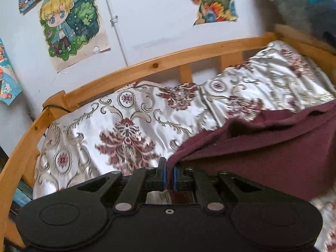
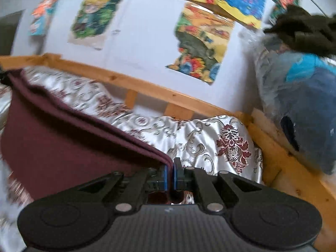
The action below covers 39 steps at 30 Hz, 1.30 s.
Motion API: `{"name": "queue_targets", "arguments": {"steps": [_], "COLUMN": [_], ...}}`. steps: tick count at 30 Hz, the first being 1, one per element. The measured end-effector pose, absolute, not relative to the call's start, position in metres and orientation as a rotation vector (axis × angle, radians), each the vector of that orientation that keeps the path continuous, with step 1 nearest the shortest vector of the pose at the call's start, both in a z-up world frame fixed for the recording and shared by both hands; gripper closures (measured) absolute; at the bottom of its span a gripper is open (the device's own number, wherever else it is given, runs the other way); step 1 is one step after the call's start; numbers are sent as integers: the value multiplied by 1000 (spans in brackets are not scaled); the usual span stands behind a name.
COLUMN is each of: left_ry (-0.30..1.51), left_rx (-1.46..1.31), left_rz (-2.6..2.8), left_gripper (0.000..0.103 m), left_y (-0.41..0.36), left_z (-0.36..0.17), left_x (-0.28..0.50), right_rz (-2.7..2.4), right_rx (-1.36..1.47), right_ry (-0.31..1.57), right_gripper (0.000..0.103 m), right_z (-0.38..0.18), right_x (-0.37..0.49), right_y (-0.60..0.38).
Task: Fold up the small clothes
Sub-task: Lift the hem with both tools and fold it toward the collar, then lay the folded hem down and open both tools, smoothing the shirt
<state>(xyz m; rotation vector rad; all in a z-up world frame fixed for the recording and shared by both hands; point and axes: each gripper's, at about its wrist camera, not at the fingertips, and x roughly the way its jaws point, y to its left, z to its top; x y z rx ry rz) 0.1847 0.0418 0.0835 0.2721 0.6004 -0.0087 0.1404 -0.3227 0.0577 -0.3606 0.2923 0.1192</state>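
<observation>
The fingers of the left gripper [image 1: 169,173] are pinched nearly together on one corner of a maroon garment [image 1: 273,157], and the fingers of the right gripper [image 2: 170,175] are clamped the same way on another corner, blue pads pressed to the cloth's hem. Between the two grips the garment hangs in a taut sheet, its top edge running as a straight doubled band from one gripper toward the other, its lower part trailing down to the bed. Beneath it lies a shiny white bedspread [image 1: 130,130] patterned with dark red flowers and grey scrolls, rumpled in places. A wooden bed rail [image 1: 159,63] runs along the far side, and above it a pale wall carries bright children's drawings [image 1: 69,23]. At the end of the bed a bundle in clear plastic [image 2: 294,96] leans in the corner, blurred.

Judging by the lifted, spread cloth, the folding looks to be at an early or middle stage: the garment is held up by an edge, no finished fold is visible, and laying it down and doubling it over appears still to come.
</observation>
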Motion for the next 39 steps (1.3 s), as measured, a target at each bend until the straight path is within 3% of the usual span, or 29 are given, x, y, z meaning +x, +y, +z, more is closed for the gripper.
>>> {"name": "queue_targets", "arguments": {"steps": [10, 24, 26, 29, 32, 34, 36, 39], "left_ry": [712, 878, 908, 924, 928, 916, 913, 883], "left_rx": [252, 253, 233, 192, 143, 127, 95, -9], "left_rz": [68, 113, 118, 126, 146, 183, 189, 167], "left_gripper": [97, 94, 93, 89, 72, 44, 20, 18], "left_y": [37, 36, 37, 40, 45, 49, 54, 66], "left_z": [26, -35, -44, -50, -51, -48, -45, -37], "left_x": [292, 351, 355, 358, 361, 359, 357, 344], "right_rz": [111, 167, 171, 157, 140, 122, 122, 133], "right_rx": [-317, -248, -262, -259, -194, -161, -133, -139], "right_ry": [386, 443, 448, 457, 469, 477, 476, 481], "right_gripper": [96, 94, 90, 67, 59, 39, 32, 22], "right_z": [2, -48, -51, -54, -51, -49, -48, -46], "right_x": [246, 299, 299, 299, 303, 304, 302, 299], "right_y": [-315, -326, -327, -331, -343, -351, -357, -356]}}
